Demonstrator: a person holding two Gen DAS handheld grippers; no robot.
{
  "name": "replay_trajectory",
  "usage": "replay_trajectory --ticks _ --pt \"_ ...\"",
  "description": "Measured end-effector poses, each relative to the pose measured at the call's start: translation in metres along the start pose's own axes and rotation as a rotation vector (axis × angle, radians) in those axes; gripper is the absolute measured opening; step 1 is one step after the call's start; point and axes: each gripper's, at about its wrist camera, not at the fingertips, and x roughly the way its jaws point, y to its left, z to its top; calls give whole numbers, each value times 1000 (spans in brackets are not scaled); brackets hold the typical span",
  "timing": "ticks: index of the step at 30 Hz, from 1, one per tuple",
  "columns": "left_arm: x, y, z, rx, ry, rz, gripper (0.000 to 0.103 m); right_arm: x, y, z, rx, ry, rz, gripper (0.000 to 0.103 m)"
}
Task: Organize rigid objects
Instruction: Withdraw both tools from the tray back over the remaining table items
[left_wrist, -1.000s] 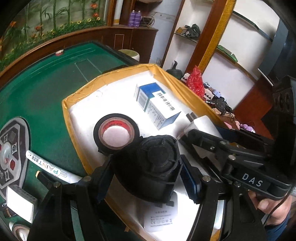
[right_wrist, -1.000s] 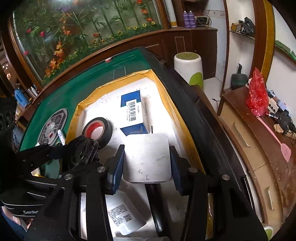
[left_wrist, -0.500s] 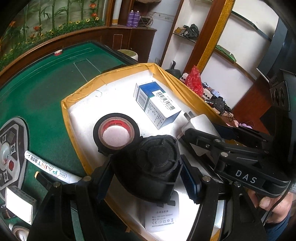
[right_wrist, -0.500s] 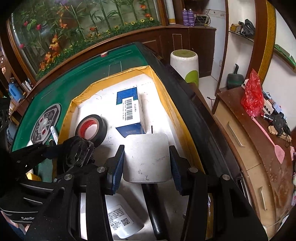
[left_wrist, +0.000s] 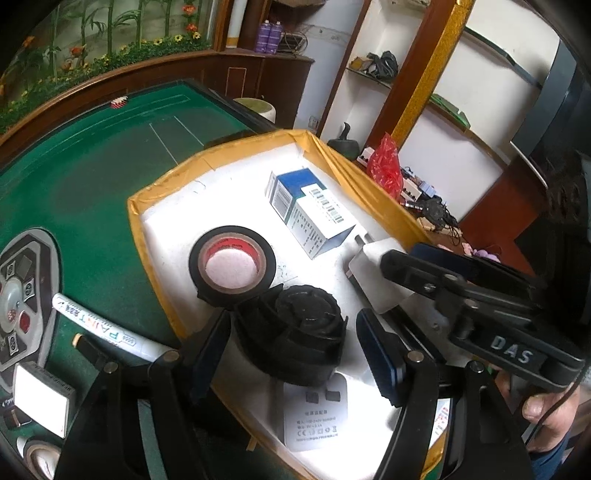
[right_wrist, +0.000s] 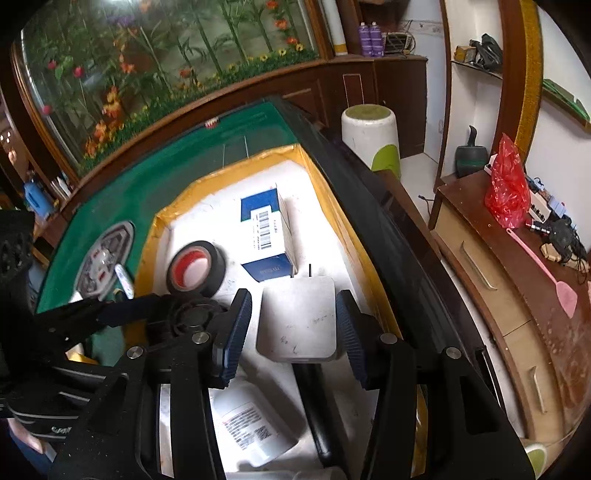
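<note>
Left wrist view shows the left tongs (left_wrist: 291, 354) straddling a round black ribbed plastic horn-like part (left_wrist: 301, 328) that sits on the white floor of the yellow-rimmed foam tray (left_wrist: 159, 258) on the green felt table (left_wrist: 85, 184); their jaws have just been opening, and gaps show on both sides of the part, so they stand apart around it, not gripping. Right wrist view shows the right tongs (right_wrist: 291, 332) likewise parted on either side of a flat white square plastic adapter (right_wrist: 297, 319), with slim gaps at each pad. Both things look stiff and fairly light; the black part's ribbed flanks should give the pads purchase, so across its widest round body seems the best hold. The adapter's smooth flat sides may be slippery, and its prongs point away toward the blue-and-white cardboard box (right_wrist: 266, 232), so a squeeze across its two parallel edges seems safest.
</note>
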Motion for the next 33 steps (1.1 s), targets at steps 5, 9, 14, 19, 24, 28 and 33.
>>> replay_trajectory --ticks 5,9,14,19,24,28,33 --pt "-21 2 -3 -18 -28 -14 71 -33 6 -8 36 -91 45 47" --pt "-40 8 -9 -31 -43 -20 71 -53 19 -17 52 -141 88 47" --pt "-72 25 -22 -17 -69 -20 71 -66 49 -25 21 -152 147 47" --pt "-109 63 -43 16 -96 55 71 -63 91 -38 -45 -111 218 47" --pt "-133 140 -61 -50 -116 244 71 -57 129 -53 -121 -77 272 47" --pt "-116 209 -61 -183 -46 291 71 -49 151 -61 -155 -50 299 47" --pt "-89 249 -68 -240 14 305 71 -45 168 -72 -181 -21 320 47"
